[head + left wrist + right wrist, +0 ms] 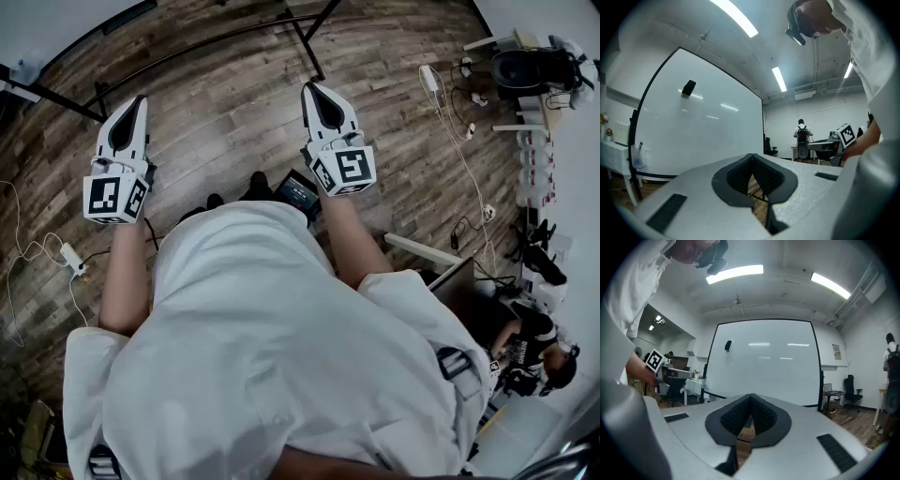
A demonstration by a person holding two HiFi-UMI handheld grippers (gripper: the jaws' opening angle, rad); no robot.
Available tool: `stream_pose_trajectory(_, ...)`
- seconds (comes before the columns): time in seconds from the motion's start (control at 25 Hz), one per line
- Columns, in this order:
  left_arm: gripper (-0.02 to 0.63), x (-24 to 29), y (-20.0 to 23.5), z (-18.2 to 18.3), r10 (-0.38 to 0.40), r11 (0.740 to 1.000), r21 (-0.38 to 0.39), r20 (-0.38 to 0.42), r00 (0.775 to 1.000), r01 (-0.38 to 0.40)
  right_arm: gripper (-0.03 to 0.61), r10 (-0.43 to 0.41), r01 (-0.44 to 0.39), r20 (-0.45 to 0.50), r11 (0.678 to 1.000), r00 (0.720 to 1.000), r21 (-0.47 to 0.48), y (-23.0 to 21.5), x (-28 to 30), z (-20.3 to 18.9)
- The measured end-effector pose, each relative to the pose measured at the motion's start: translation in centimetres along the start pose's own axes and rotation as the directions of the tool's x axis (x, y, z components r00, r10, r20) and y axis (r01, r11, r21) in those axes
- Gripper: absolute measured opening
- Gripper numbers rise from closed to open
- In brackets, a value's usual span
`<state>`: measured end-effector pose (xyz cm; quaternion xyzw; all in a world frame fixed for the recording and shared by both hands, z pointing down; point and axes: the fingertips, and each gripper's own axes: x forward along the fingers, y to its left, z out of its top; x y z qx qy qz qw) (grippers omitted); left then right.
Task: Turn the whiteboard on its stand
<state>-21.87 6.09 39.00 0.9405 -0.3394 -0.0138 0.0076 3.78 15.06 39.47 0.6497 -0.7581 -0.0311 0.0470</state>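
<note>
A large whiteboard (764,362) in a black frame stands on its stand some way ahead of both grippers, with a small black eraser (728,345) stuck high on its face. It fills the left half of the left gripper view (693,126). In the head view the stand's black floor bars (314,42) lie just beyond the gripper tips. My left gripper (139,101) is shut and holds nothing, its dark pads (740,176) pressed together. My right gripper (309,89) is likewise shut and holds nothing, its pads (761,416) closed. Neither gripper touches the board.
A power strip (429,77) with cables lies on the wood floor at the right, another cable (70,255) at the left. An office chair (851,390) stands right of the board, a white-covered table (614,154) left of it. A person with a backpack (802,136) stands far off.
</note>
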Motion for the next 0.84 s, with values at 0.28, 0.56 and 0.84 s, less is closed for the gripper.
stream_pose_trajectory(0.28, 0.008, 0.3, 0.0, -0.2, -0.022, 1.0, -0.02, 0.011, 1.0, 0.022, -0.003, -0.04, 0.04, 0.004, 0.999, 0.999, -0.019, 0.6, 0.5, 0.8)
stream_pose_trajectory(0.56, 0.008, 0.8, -1.1, -1.3, -0.075, 0.997, -0.035, 0.003, 0.997, 0.075, -0.003, -0.007, 0.003, -0.031, 0.991, 0.999, -0.134, 1.8, 0.1, 0.4)
stream_pose_trajectory(0.84, 0.008, 1.1, -1.2, -1.3, -0.095, 0.994, -0.045, 0.0, 0.995, 0.095, -0.003, -0.054, 0.052, -0.023, 0.995, 0.998, -0.088, 1.3, -0.3, 0.4)
